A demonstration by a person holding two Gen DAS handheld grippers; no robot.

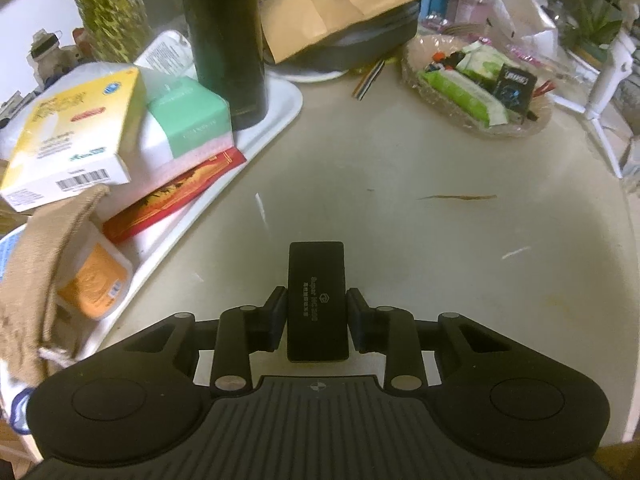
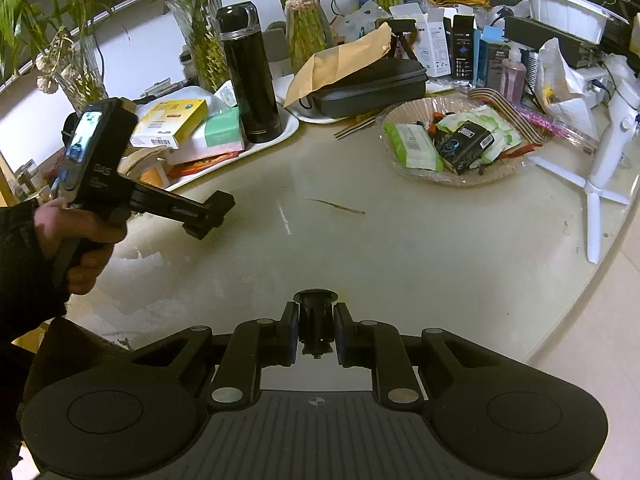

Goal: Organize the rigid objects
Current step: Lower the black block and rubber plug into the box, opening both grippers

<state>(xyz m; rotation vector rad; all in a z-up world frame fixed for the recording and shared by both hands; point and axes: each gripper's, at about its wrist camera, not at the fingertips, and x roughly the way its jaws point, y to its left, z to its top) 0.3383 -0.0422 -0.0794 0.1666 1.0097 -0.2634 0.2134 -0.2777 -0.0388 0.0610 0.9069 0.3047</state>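
Note:
My left gripper (image 1: 317,312) is shut on a flat black rectangular box (image 1: 316,272) with white print, which sticks out forward over the pale tabletop (image 1: 400,220). In the right wrist view my right gripper (image 2: 316,330) is shut on a small black cylindrical fitting (image 2: 315,308) with a flared top and a screw at its base. The same view shows the left gripper (image 2: 208,216) at the left, held by a hand (image 2: 80,236) in a dark sleeve. What sits between its fingers is hidden there.
A white tray (image 1: 276,116) at the left holds a yellow box (image 1: 76,132), a green-and-white pack, a red packet and a tall black flask (image 1: 224,40). A glass dish (image 1: 520,128) of packets sits at the right. Behind lie a grey case (image 2: 372,84) under a brown envelope, vases and a white tripod (image 2: 592,188).

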